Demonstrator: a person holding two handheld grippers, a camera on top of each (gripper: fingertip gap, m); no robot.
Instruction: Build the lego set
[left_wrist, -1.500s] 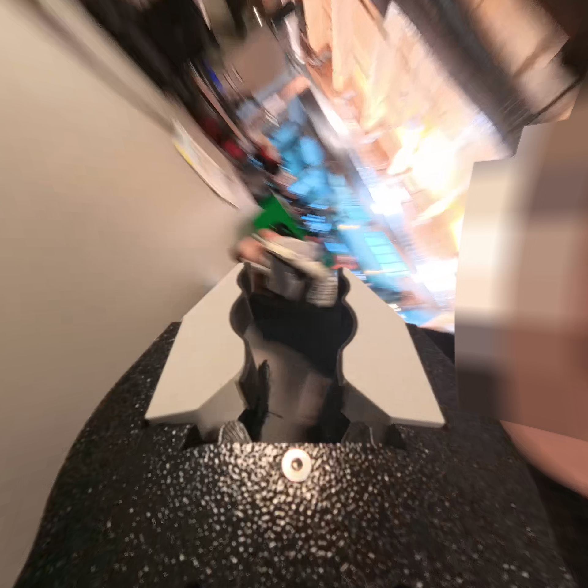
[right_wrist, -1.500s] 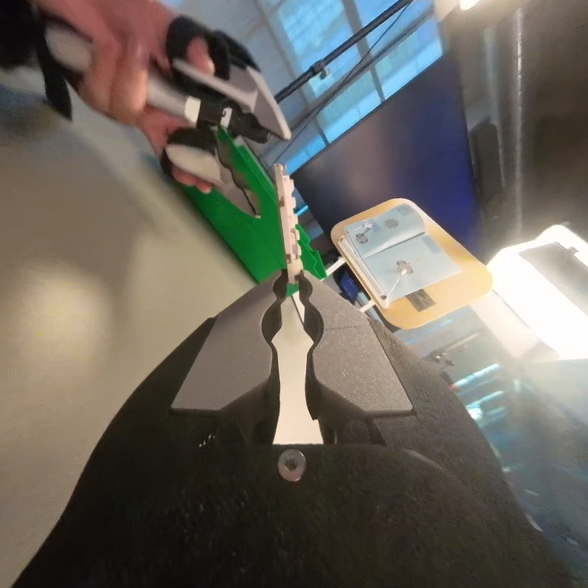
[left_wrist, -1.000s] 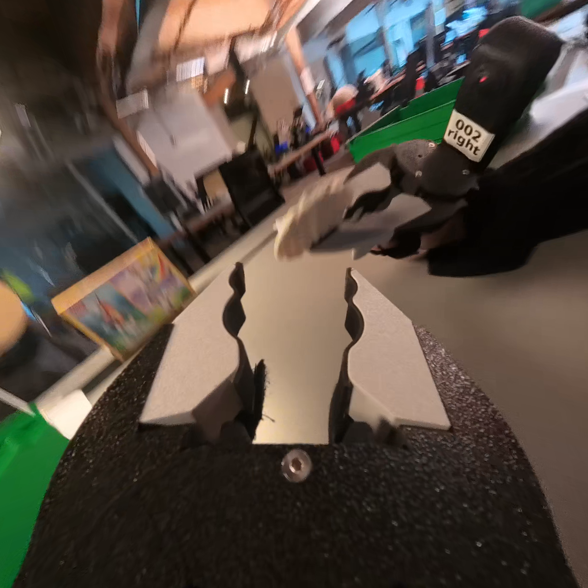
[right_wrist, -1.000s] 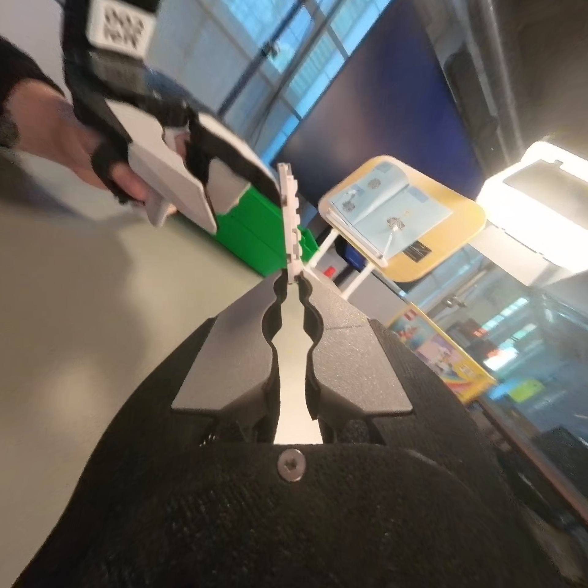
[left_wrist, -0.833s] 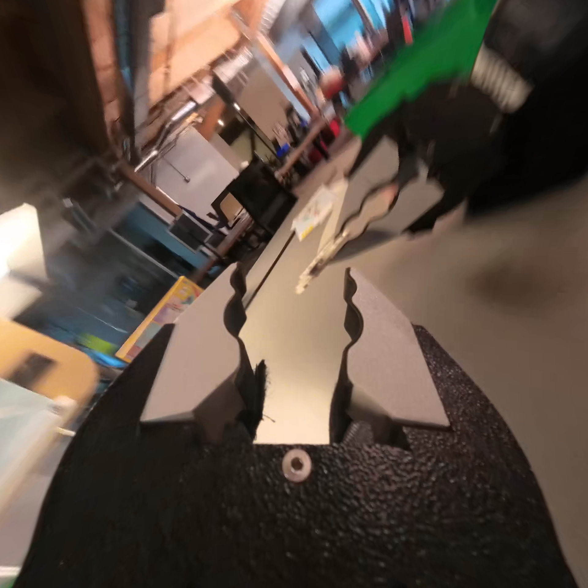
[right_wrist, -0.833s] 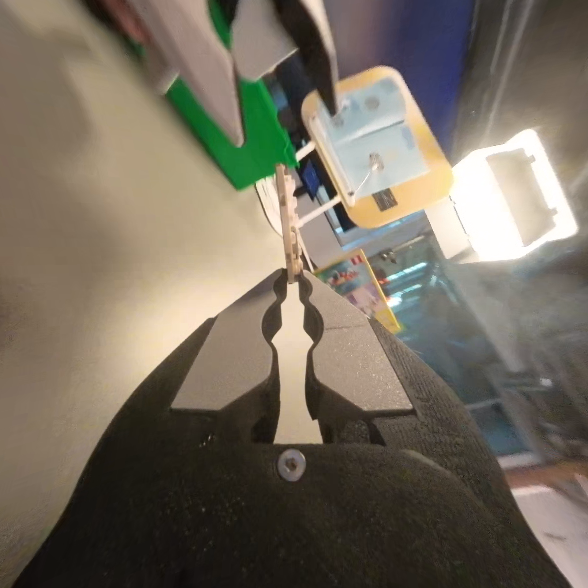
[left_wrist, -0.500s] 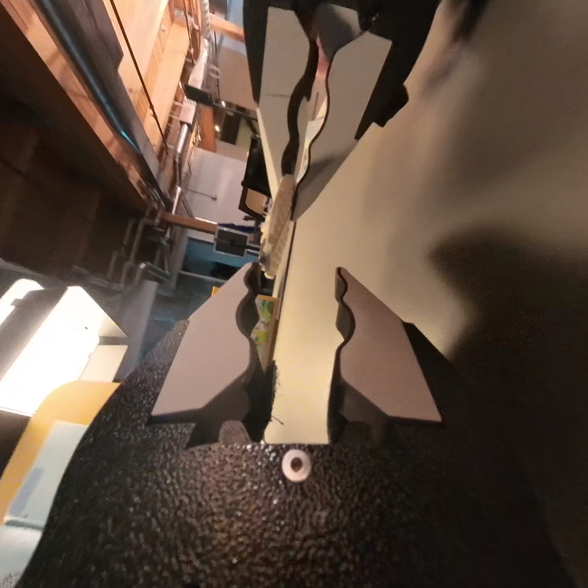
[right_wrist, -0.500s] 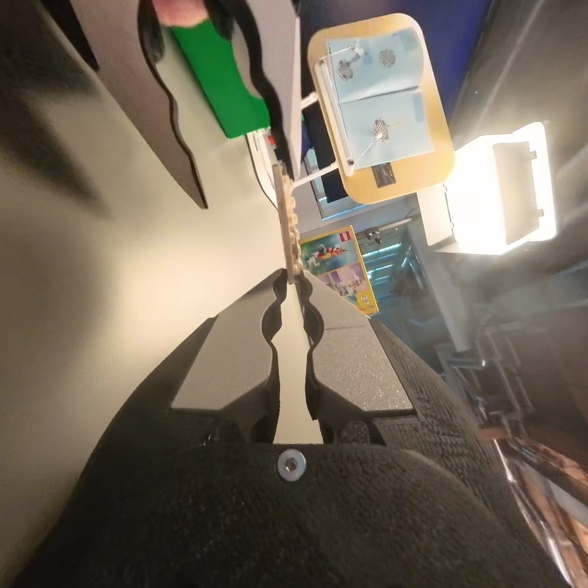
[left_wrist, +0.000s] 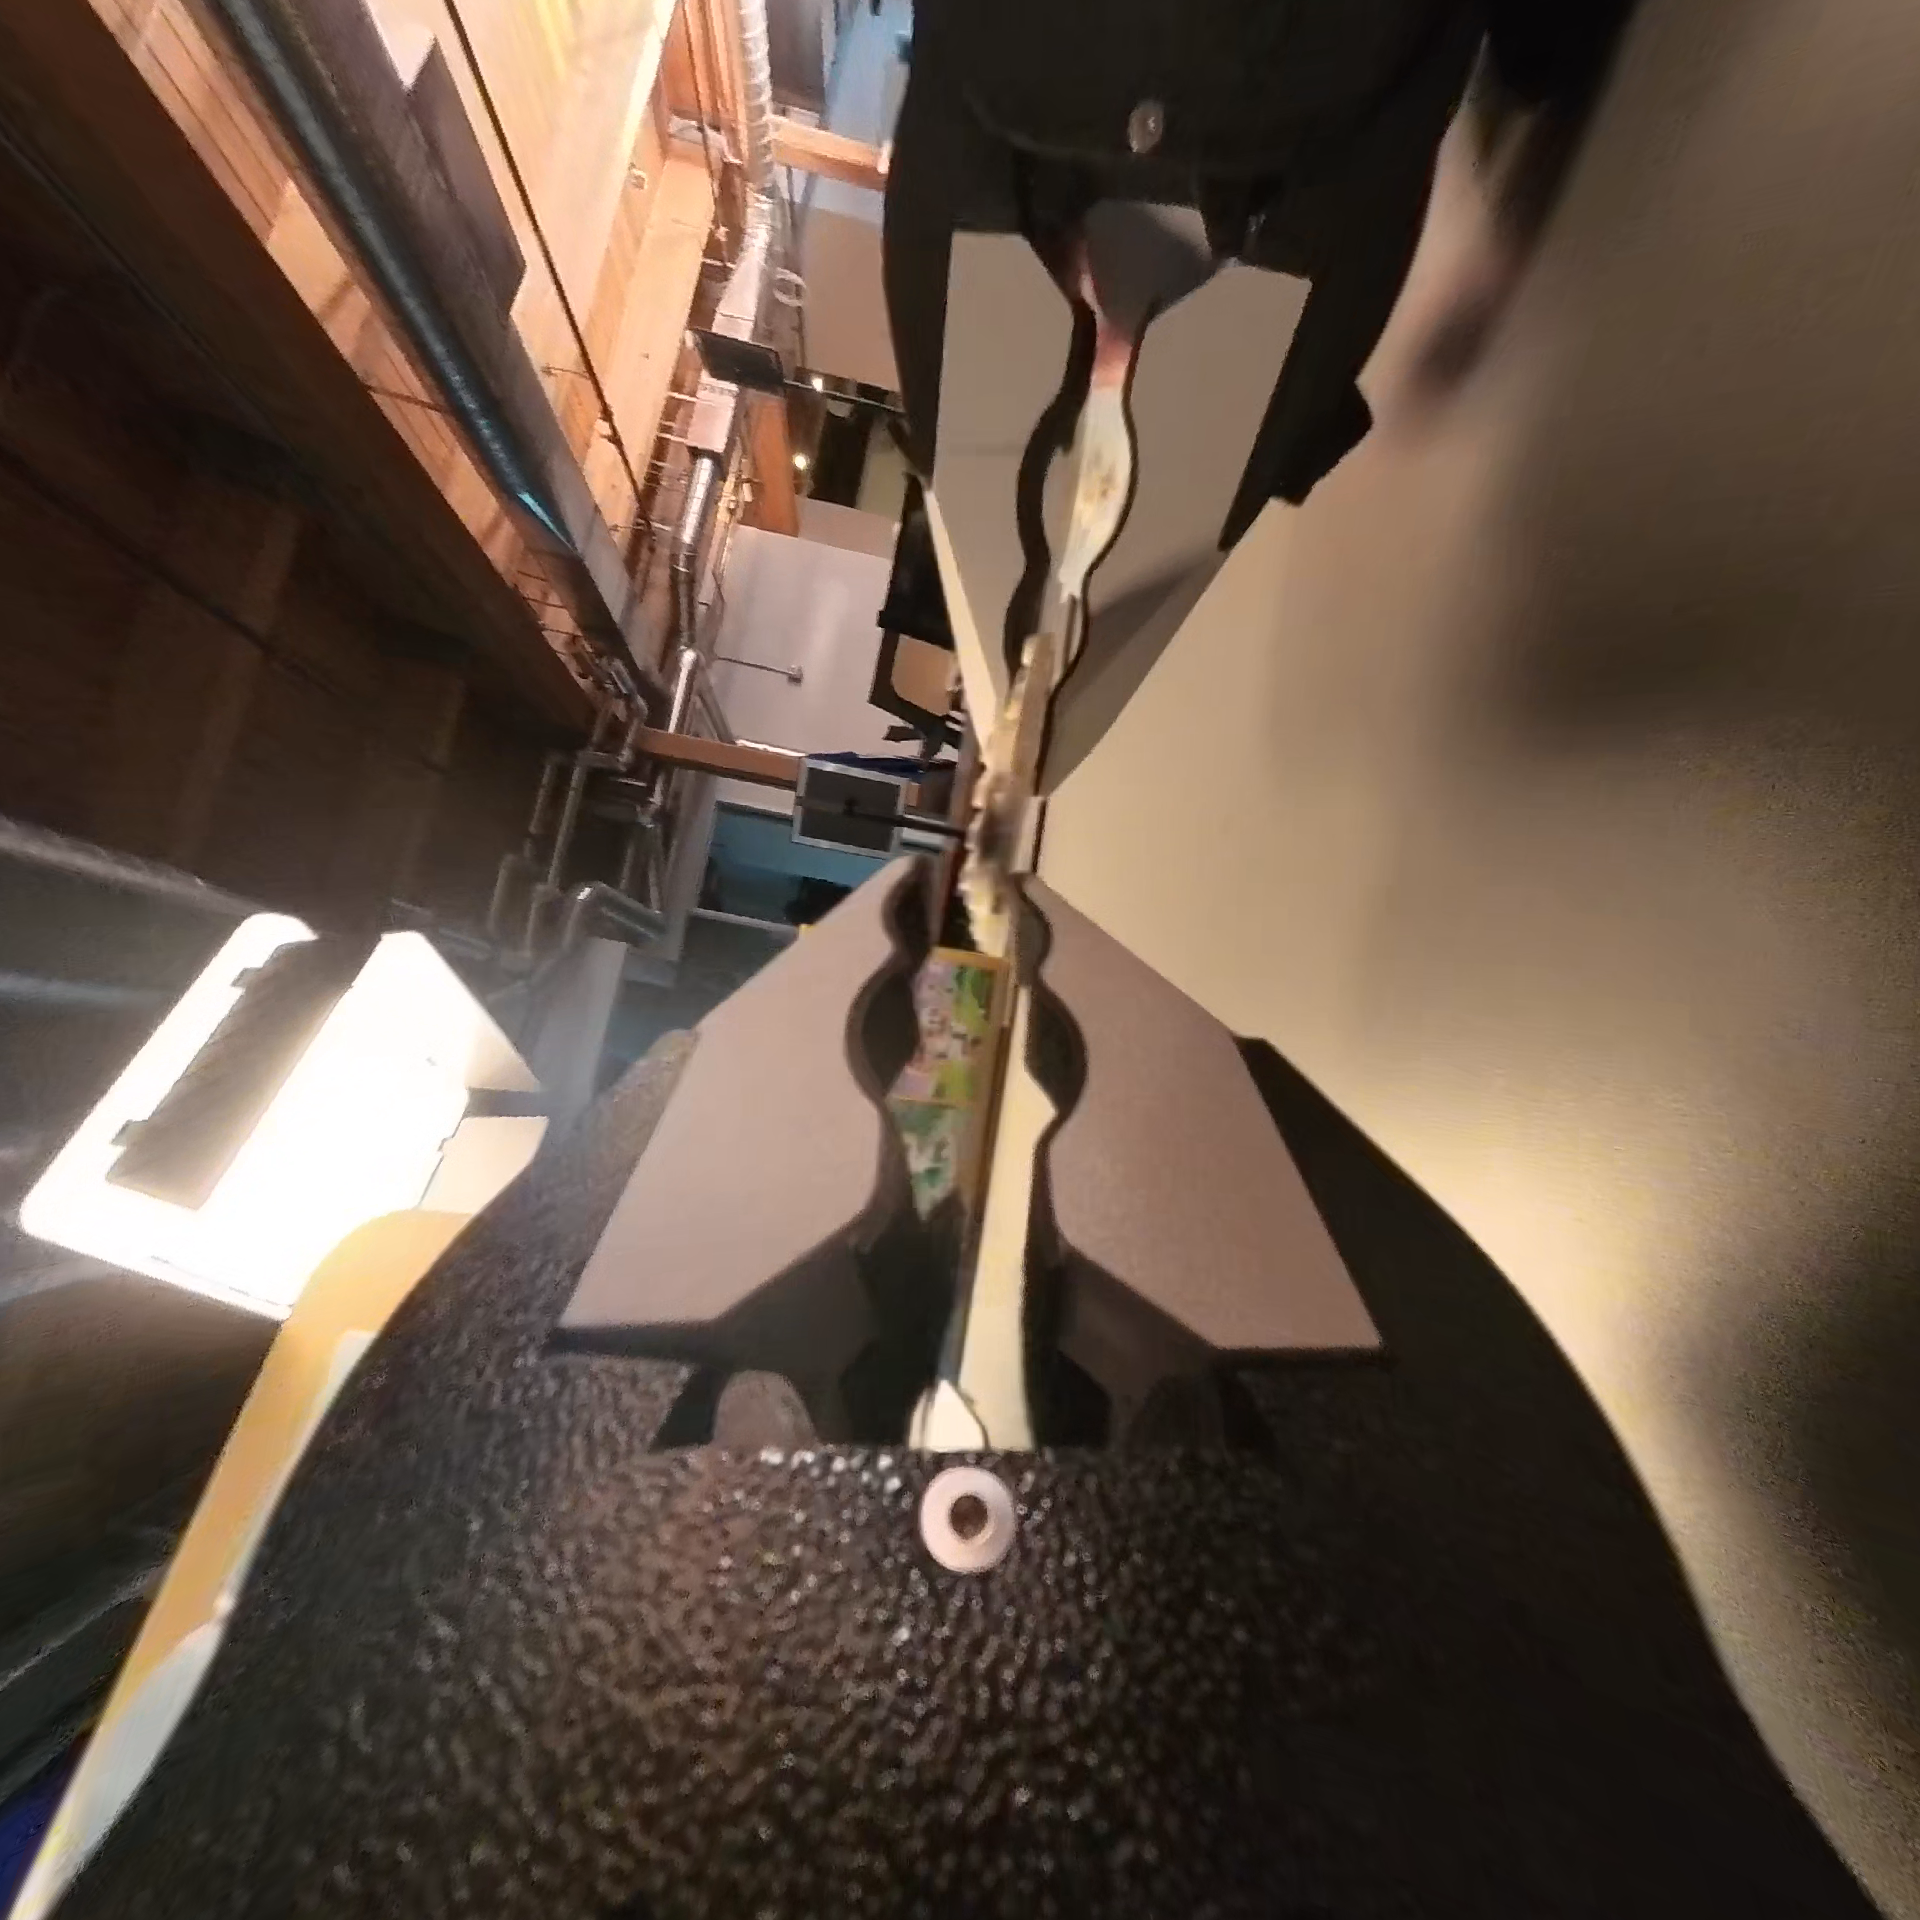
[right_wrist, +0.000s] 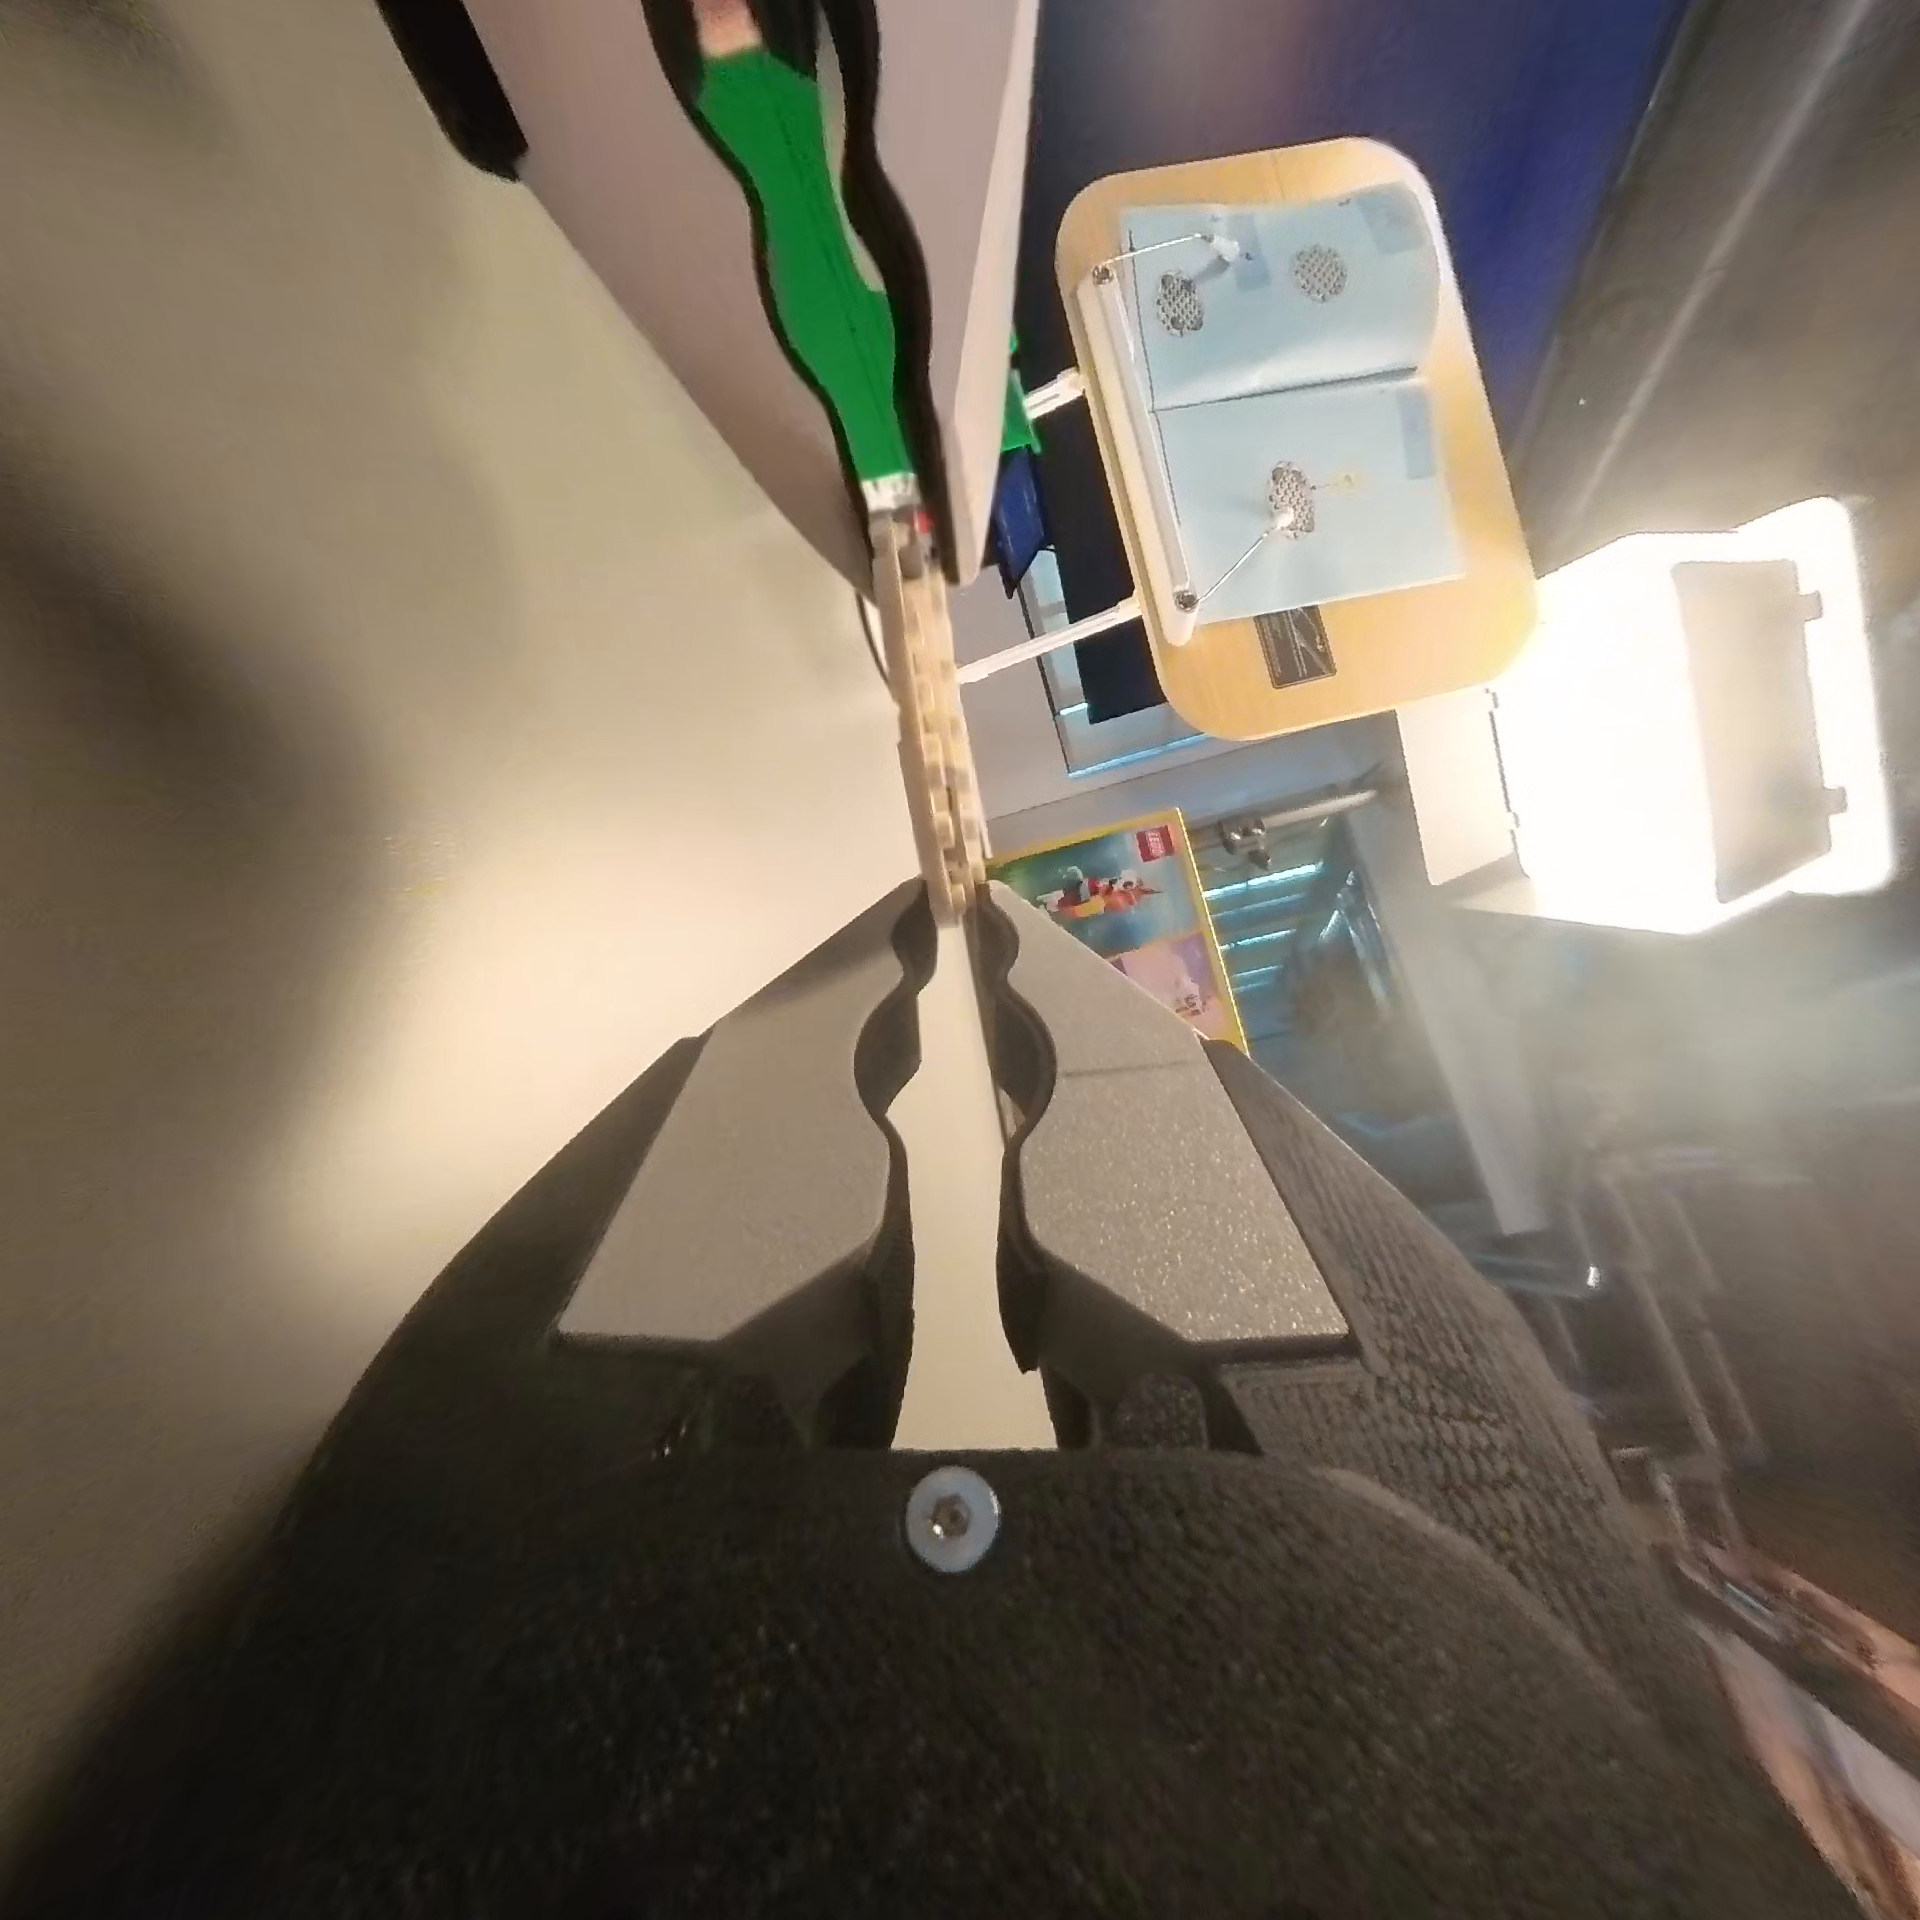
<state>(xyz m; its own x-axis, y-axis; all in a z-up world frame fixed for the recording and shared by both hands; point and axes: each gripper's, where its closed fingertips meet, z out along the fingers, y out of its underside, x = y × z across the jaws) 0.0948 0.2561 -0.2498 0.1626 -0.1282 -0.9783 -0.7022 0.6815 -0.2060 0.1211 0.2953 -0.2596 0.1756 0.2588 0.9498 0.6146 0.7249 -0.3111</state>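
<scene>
So we've got both grippers nose to nose over the pale table (right_wrist: 364, 727), with a thin tan plate (right_wrist: 940, 748) strung between them. It's a flat Lego piece with studs along one face, seen edge-on, so it looks like a skinny strip. Its long axis runs straight from one gripper to the other, up the middle of each wrist view.

Right gripper (right_wrist: 954, 902) is clenched on the near end of the plate, with only a sliver of gap left between its tips. In the left wrist view we see that same gripper (left_wrist: 1039, 665) across from us, pinching the plate (left_wrist: 1006, 790) from the far side.

Left gripper (left_wrist: 977, 883) is closed down to a narrow gap with the plate's other end sitting right at its tips; in the right wrist view it (right_wrist: 904, 530) also looks closed over that end. We can't tell for sure how firmly it's biting.

Containers: a green bin (right_wrist: 821, 312) shows through the gap between the far gripper's fingers, and its inside is hidden from here. A colourful Lego box (right_wrist: 1132, 925) stands on its side past the table edge. Further back there's a wooden stand (right_wrist: 1330, 644) with an open pale blue booklet (right_wrist: 1299, 405) clipped onto it, and a bright white light box (right_wrist: 1683, 727) beside that.
</scene>
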